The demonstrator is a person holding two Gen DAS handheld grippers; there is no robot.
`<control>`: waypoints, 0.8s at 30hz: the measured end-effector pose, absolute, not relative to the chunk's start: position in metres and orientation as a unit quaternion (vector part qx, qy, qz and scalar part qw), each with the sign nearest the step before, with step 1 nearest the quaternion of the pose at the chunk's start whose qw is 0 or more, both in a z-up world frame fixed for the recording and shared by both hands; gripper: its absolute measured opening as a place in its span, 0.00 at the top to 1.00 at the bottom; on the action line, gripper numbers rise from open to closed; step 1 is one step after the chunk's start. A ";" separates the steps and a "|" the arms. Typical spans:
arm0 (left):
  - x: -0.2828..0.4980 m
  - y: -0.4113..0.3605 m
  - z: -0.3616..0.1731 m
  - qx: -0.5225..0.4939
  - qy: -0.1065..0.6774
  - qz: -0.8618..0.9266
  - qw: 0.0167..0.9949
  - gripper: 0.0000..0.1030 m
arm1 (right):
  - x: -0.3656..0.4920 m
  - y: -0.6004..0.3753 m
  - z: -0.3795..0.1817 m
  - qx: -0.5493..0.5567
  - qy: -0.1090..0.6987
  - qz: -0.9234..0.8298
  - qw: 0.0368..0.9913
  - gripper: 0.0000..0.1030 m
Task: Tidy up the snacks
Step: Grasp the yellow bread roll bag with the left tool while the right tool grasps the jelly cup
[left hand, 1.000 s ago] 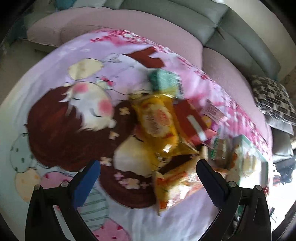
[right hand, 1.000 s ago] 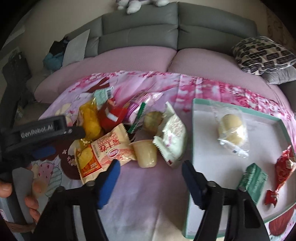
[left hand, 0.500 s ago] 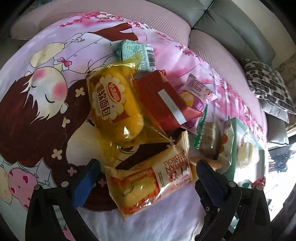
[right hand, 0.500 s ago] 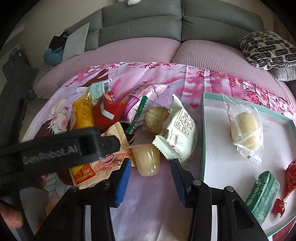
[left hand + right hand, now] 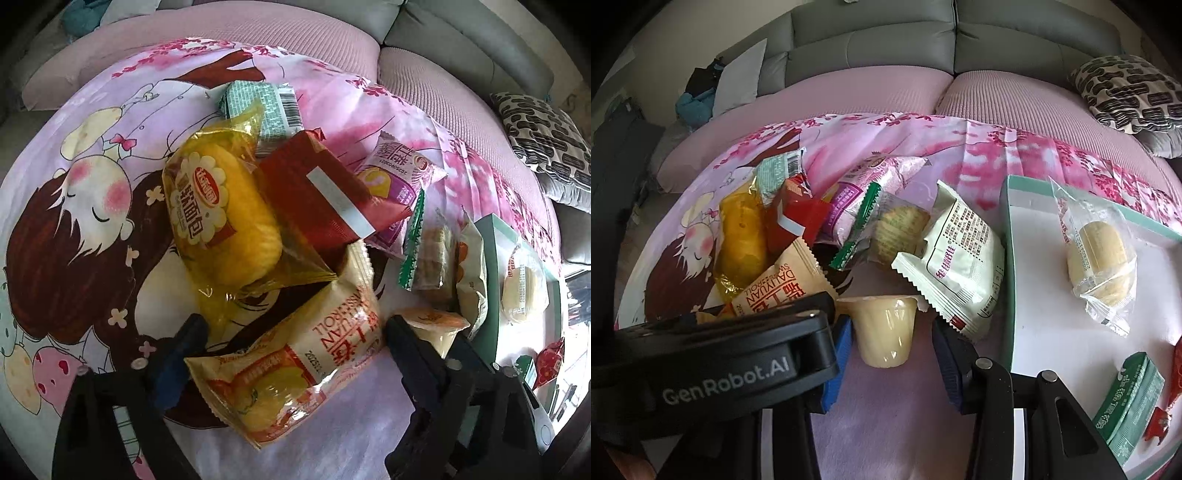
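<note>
Loose snacks lie in a heap on a pink cartoon cloth (image 5: 92, 203). My left gripper (image 5: 295, 325) points steeply down at a cream and orange Swiss roll packet (image 5: 295, 365). Its jaws are closing, with a pad at each end of the packet and no firm squeeze showing. A pale yellow jelly cup (image 5: 884, 332) stands upright between the blue pads of my right gripper (image 5: 892, 326). The left pad is against the cup and a thin gap shows on the right. The left gripper's black body (image 5: 713, 362) crosses the right wrist view.
The heap also holds a yellow bread pack (image 5: 221, 214), a red packet (image 5: 314, 192), a purple packet (image 5: 395, 177) and a white packet (image 5: 960, 266). To the right, a green-rimmed white tray (image 5: 1006, 258) holds a wrapped bun (image 5: 1097, 258), a green box (image 5: 1126, 398) and a red sweet. A sofa (image 5: 886, 40) lies behind.
My left gripper came closer over the heap and its jaws narrowed around the Swiss roll packet. My right gripper narrowed and moved forward and down, so the jelly cup now stands between its pads.
</note>
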State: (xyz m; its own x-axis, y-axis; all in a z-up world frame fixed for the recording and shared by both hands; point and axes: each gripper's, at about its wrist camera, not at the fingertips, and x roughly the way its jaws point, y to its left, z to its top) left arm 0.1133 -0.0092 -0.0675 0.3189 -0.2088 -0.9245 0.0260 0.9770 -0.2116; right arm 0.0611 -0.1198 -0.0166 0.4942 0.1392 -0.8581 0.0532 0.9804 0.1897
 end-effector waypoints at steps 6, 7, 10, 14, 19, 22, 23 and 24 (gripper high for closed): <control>0.110 -0.004 -0.063 -0.091 0.572 -0.071 0.812 0.30 | 0.060 -0.120 -0.014 0.103 0.495 0.034 0.862 0.66; 0.110 -0.002 -0.062 -0.099 0.571 -0.073 0.812 0.31 | 0.059 -0.121 -0.013 0.104 0.495 0.034 0.862 0.66; 0.110 0.004 -0.060 -0.118 0.569 -0.078 0.810 0.42 | 0.058 -0.122 -0.012 0.107 0.492 0.034 0.863 0.66; 0.109 0.008 -0.057 -0.127 0.567 -0.085 0.809 0.45 | 0.055 -0.123 -0.006 0.111 0.485 0.036 0.867 0.66; 0.104 0.011 -0.050 -0.145 0.562 -0.098 0.808 0.46 | 0.051 -0.125 0.004 0.114 0.472 0.037 0.873 0.66; 0.100 0.013 -0.043 -0.144 0.557 -0.101 0.812 0.46 | 0.047 -0.127 0.012 0.117 0.462 0.038 0.878 0.66; 0.098 0.013 -0.041 -0.145 0.555 -0.103 0.813 0.46 | 0.047 -0.127 0.014 0.116 0.459 0.038 0.880 0.66; 0.096 0.014 -0.038 -0.147 0.551 -0.106 0.814 0.46 | 0.046 -0.127 0.017 0.116 0.456 0.037 0.882 0.66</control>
State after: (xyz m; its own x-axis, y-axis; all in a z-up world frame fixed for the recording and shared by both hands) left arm 0.0964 0.0135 -0.0381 0.3698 -0.3341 -0.8670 0.0102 0.9345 -0.3557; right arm 0.0456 -0.1274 0.0167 0.5814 0.1715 -0.7954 0.0393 0.9705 0.2380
